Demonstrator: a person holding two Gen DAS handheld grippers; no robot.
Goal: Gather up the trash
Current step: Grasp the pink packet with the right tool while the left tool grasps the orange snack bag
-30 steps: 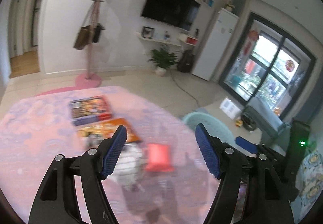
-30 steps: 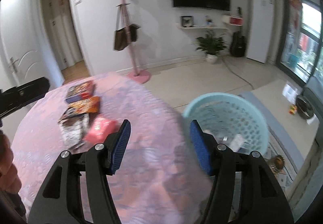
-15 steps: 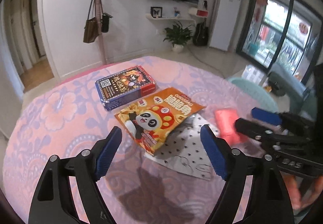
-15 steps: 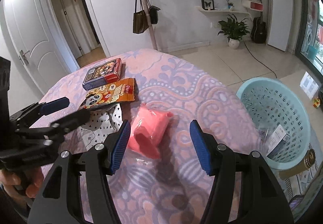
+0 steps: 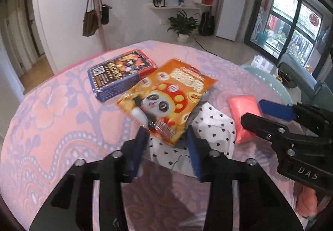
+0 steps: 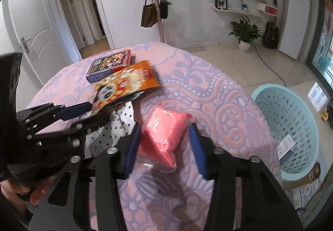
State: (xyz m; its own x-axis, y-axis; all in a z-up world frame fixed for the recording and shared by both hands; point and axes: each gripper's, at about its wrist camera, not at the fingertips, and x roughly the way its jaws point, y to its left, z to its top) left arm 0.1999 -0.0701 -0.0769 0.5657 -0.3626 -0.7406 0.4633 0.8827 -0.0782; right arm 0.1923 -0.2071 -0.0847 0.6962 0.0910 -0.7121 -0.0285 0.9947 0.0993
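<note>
The right gripper [image 6: 164,143] has been closing its jaws around the soft, light pink pack [image 6: 165,133]; the left gripper [image 5: 166,145] likewise around the crinkly snack bag [image 5: 166,97], contact possibly made.

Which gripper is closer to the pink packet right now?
Right. The right gripper straddles the pink packet, its jaws just closing around it. The left gripper is off to the side, at the orange panda snack bag.
</note>
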